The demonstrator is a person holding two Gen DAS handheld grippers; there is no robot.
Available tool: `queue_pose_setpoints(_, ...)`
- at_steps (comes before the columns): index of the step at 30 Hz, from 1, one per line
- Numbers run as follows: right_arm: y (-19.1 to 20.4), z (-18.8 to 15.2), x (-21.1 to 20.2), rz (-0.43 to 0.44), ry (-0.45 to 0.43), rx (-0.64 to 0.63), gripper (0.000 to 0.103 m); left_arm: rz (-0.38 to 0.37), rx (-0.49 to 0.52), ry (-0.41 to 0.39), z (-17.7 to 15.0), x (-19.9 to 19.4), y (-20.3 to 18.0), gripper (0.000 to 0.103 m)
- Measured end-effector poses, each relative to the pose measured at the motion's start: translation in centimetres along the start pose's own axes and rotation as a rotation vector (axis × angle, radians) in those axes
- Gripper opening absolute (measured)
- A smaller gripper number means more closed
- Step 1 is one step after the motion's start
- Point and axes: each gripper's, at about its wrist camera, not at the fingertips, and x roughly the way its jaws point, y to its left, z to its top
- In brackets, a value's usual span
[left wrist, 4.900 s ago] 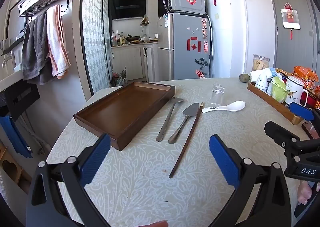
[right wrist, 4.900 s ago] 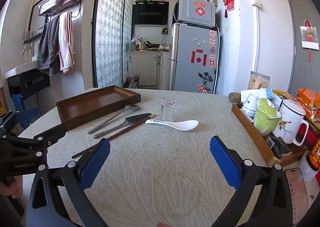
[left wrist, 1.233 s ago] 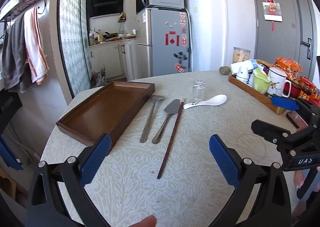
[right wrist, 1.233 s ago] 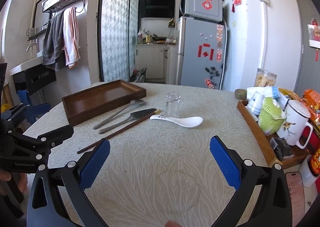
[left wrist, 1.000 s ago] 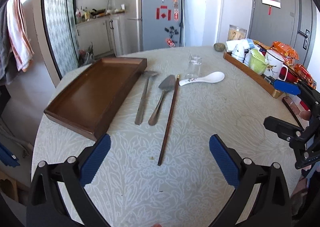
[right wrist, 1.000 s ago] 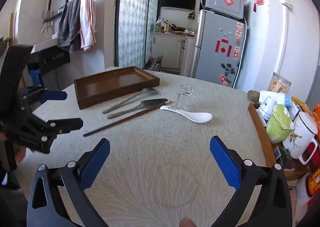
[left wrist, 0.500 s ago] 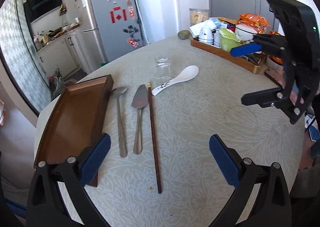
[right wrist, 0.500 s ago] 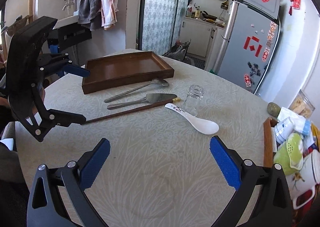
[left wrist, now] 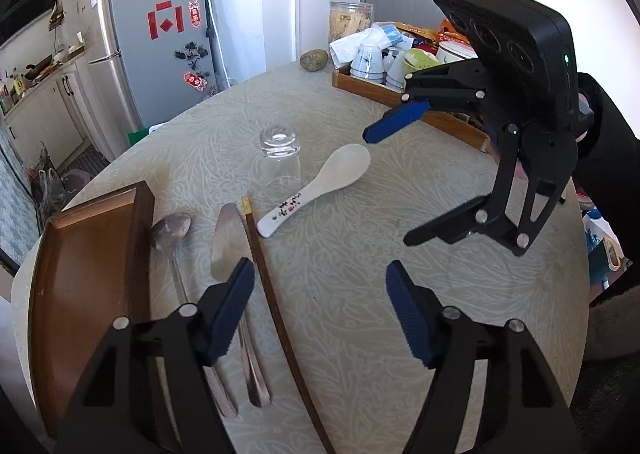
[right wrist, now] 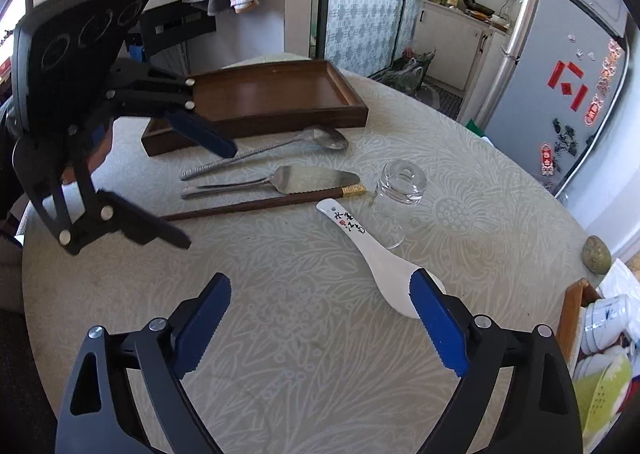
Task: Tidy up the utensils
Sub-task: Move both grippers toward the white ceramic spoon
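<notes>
The round bench (left wrist: 460, 314) wore a pale cloth with a leafy embossed pattern. On it lay a dark rectangular wooden tray (right wrist: 272, 94), and just beside its long edge a row of utensils: a steel spoon (right wrist: 280, 148) with a ridged handle, a flat steel server (right wrist: 288, 180) with a serrated edge, and a slim dark wooden chopstick (right wrist: 256, 204) with a gold tip. A glossy white ceramic spoon (left wrist: 320, 186) with painted characters lay near an upturned clear glass (left wrist: 280, 158). The left gripper (left wrist: 320, 310) hovered over the utensil handles, its ribbed blue-padded jaws wide and holding nothing; the right gripper (right wrist: 320, 324) hung likewise wide and empty, one pad over the ceramic spoon's bowl. Only the left view showed a second tray (left wrist: 440, 118) crowded with cups.
</notes>
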Motion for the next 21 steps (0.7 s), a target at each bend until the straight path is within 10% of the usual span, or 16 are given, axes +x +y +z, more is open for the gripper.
queue_pose_setpoints(3,-1.6,0.5,1.9,0.005,0.05,0.026,0.06,-0.038,0.002,0.027,1.7,1.8,1.2,0.065)
queue_pose_setpoints(9,-3.2,0.2,4.0,-0.046,0.06,0.021,0.059,-0.067,0.044,0.065,3.2,5.2,2.0,0.044)
queue_pose_setpoints(21,-4.9,0.4,4.3,0.0,0.117,-0.014,0.056,-0.033,0.146,0.149,3.9,8.2,2.9,0.042)
